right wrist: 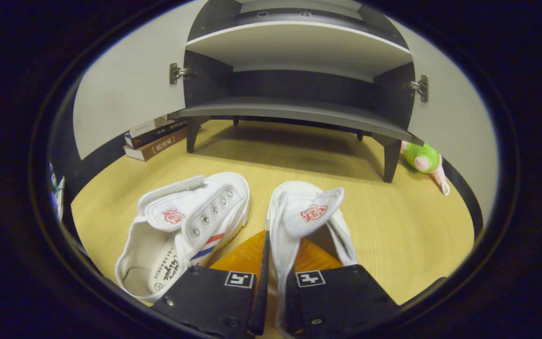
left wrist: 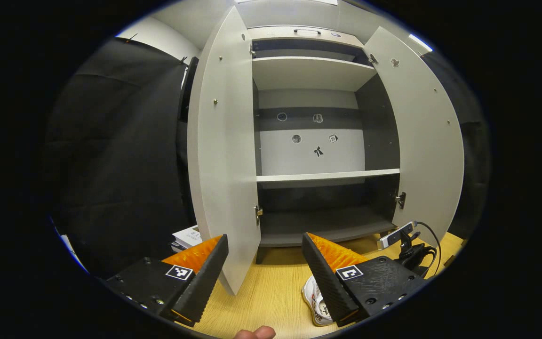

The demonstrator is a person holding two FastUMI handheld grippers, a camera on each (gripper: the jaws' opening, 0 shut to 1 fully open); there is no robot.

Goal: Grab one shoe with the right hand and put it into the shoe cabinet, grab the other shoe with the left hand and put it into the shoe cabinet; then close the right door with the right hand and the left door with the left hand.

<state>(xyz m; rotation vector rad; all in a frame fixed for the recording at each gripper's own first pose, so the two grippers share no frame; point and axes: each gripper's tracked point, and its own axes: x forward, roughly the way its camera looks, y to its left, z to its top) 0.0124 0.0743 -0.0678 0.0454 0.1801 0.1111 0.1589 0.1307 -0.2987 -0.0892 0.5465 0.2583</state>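
Two white canvas shoes lie side by side on the wooden floor in the right gripper view, toes toward the cabinet. My right gripper [right wrist: 275,256] is shut on the left side wall of the right-hand shoe [right wrist: 311,212], one finger inside it and one outside. The left-hand shoe [right wrist: 191,226] lies free beside it. The shoe cabinet [left wrist: 308,176] stands with both doors open, the left door [left wrist: 224,155] and right door [left wrist: 428,141] swung wide, its shelves bare. My left gripper [left wrist: 264,238] hangs open before the cabinet, holding nothing. A white shoe [left wrist: 317,301] peeks out beside its right finger.
A stack of books [right wrist: 153,139] lies on the floor left of the cabinet, behind the left door. A green plush toy [right wrist: 421,157] lies by the cabinet's right leg. A small camera on a stand with a cable [left wrist: 400,235] sits near the right door. A fingertip [left wrist: 254,333] shows at the bottom edge.
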